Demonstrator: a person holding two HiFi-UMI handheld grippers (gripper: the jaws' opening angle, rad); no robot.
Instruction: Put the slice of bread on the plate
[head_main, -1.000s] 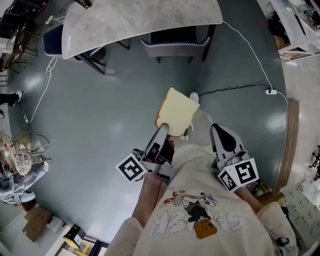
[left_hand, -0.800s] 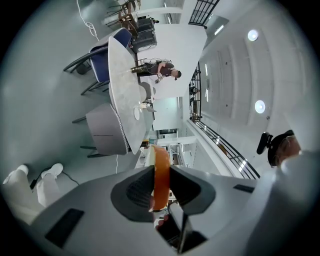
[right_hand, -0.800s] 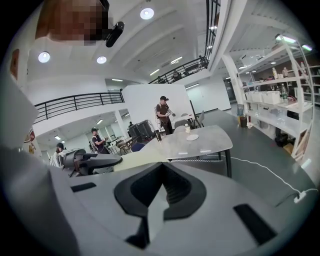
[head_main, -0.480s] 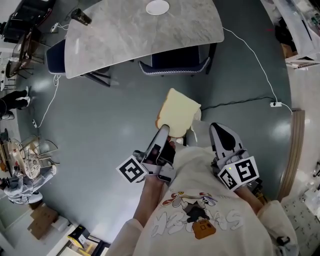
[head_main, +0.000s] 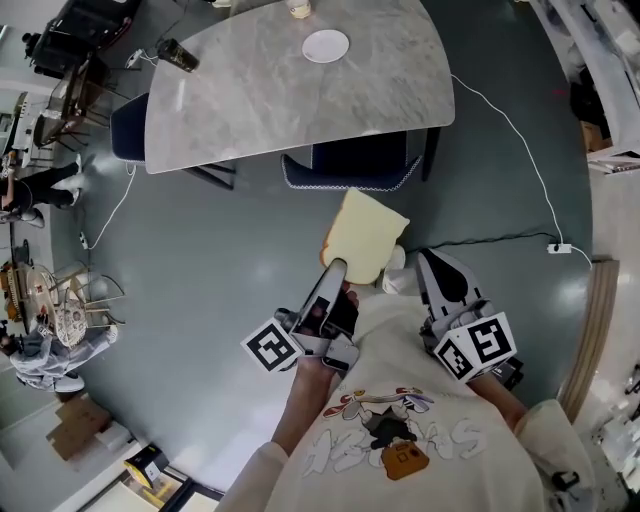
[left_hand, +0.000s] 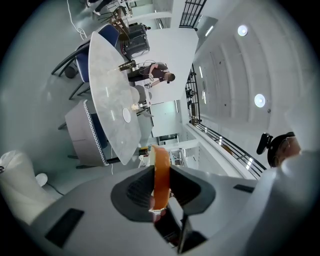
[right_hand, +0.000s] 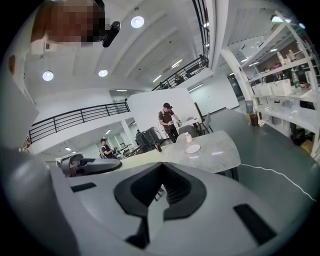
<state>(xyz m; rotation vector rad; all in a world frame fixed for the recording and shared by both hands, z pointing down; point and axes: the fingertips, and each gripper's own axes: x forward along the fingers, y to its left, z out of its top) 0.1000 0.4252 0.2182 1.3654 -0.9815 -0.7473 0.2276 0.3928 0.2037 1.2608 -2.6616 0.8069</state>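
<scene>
Pale bread slice (head_main: 368, 232), face up (left gripper (head_main: 337, 268)), long axis toward table (head_main: 250, 90)

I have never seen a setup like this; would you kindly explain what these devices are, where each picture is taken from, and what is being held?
No robot here: a person holds a two-jaw gripper in each hand. The head view comes from a camera on the person's head, looking steeply down; the other two come from cameras riding on the grippers. The left gripper is clamped on a slice of bread, seen edge-on in its own view. The right gripper is shut and empty. Ahead stands a marble table bearing a white plate with nothing on it.
</scene>
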